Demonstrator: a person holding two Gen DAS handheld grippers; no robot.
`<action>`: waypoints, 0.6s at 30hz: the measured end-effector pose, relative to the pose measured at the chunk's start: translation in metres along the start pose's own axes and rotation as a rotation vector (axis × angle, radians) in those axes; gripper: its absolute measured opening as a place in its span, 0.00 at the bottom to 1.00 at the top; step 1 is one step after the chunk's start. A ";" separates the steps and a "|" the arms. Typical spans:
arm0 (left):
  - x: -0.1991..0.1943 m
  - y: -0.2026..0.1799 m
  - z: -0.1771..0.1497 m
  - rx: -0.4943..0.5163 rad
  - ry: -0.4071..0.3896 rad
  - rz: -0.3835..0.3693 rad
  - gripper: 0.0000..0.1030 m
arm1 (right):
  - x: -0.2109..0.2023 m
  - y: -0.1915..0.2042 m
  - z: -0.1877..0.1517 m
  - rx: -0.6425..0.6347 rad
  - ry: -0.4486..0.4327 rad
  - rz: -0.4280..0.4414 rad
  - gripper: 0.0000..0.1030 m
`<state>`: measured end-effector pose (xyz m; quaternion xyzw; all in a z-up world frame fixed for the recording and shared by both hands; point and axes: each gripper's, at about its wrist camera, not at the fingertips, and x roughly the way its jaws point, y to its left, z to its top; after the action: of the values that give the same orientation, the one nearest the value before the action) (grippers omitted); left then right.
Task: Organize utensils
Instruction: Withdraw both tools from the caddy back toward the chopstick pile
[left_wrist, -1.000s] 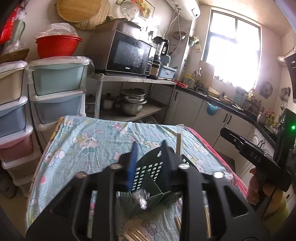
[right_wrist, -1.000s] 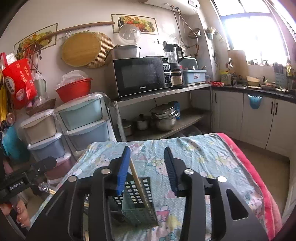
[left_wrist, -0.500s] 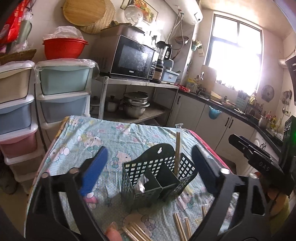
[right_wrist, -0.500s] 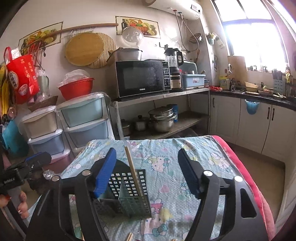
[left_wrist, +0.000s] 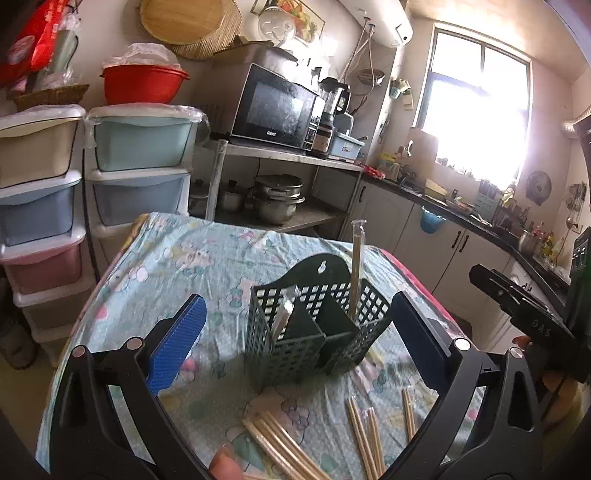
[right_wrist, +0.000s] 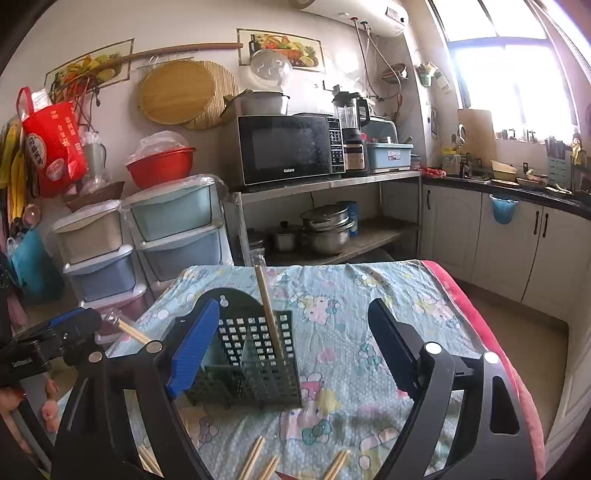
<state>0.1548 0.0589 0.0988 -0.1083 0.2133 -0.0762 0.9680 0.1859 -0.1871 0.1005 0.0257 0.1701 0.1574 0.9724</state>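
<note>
A dark green perforated utensil caddy (left_wrist: 314, 325) stands on the table; it also shows in the right wrist view (right_wrist: 251, 362). A wrapped pair of chopsticks (left_wrist: 356, 266) stands upright in its right compartment, seen leaning in the right wrist view (right_wrist: 269, 314). A wrapped utensil (left_wrist: 286, 310) lies in the left compartment. Loose wooden chopsticks (left_wrist: 280, 443) lie on the cloth in front of the caddy, also in the right wrist view (right_wrist: 255, 458). My left gripper (left_wrist: 299, 347) is open and empty, behind the caddy. My right gripper (right_wrist: 291, 350) is open and empty.
The table carries a light blue cartoon-print cloth (right_wrist: 369, 332) with a red edge on the right. Plastic drawer stacks (left_wrist: 140, 166) stand at the left. A metal shelf holds a microwave (right_wrist: 288, 147) and pots. Kitchen cabinets (right_wrist: 517, 240) run along the right.
Both grippers have opened wide and drawn back from the caddy. The wrapped utensil now rests in the left compartment and the chopsticks stand free in the right one.
</note>
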 end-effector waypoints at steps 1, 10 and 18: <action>-0.001 0.001 -0.001 -0.001 0.003 0.001 0.90 | -0.003 0.000 -0.002 -0.002 0.001 0.002 0.78; -0.014 0.007 -0.019 -0.012 0.026 0.018 0.90 | -0.015 0.005 -0.019 -0.024 0.036 0.015 0.78; -0.021 0.017 -0.033 -0.040 0.059 0.034 0.90 | -0.016 0.009 -0.036 -0.038 0.088 0.032 0.78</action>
<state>0.1238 0.0738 0.0741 -0.1218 0.2451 -0.0585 0.9600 0.1563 -0.1835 0.0729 0.0028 0.2092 0.1771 0.9617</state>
